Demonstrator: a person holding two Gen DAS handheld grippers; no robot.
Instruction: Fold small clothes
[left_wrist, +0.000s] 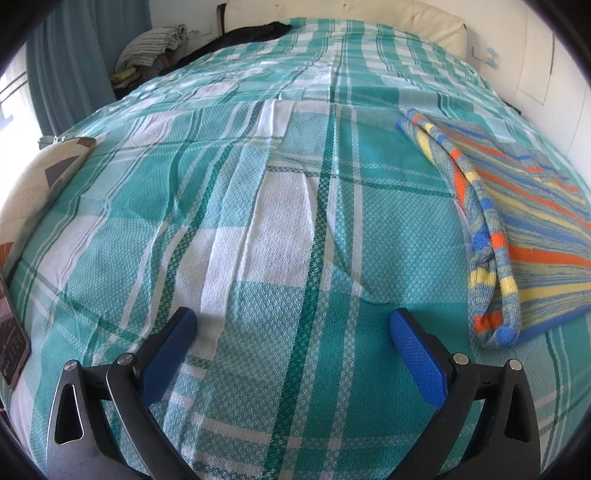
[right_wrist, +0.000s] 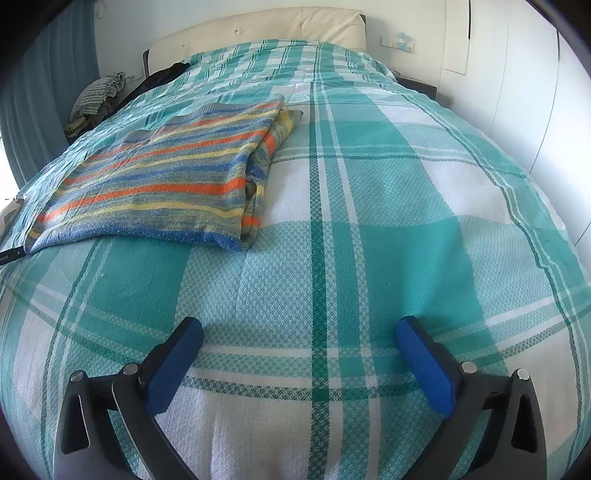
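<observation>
A striped knit garment (left_wrist: 524, 229) in blue, yellow and orange lies folded flat on the teal plaid bedspread (left_wrist: 258, 221). In the left wrist view it is to the right, with a sleeve folded along its left edge. In the right wrist view the garment (right_wrist: 159, 177) lies to the upper left on the bedspread (right_wrist: 369, 221). My left gripper (left_wrist: 291, 325) is open and empty over the bedspread, left of the garment. My right gripper (right_wrist: 299, 332) is open and empty, nearer than the garment and to its right.
A cream headboard (right_wrist: 258, 26) stands at the far end. A pile of clothes (left_wrist: 155, 55) and a dark garment (left_wrist: 243, 37) sit at the far left. A patterned cushion (left_wrist: 37, 184) lies at the bed's left edge. White wardrobe doors (right_wrist: 535, 92) stand on the right.
</observation>
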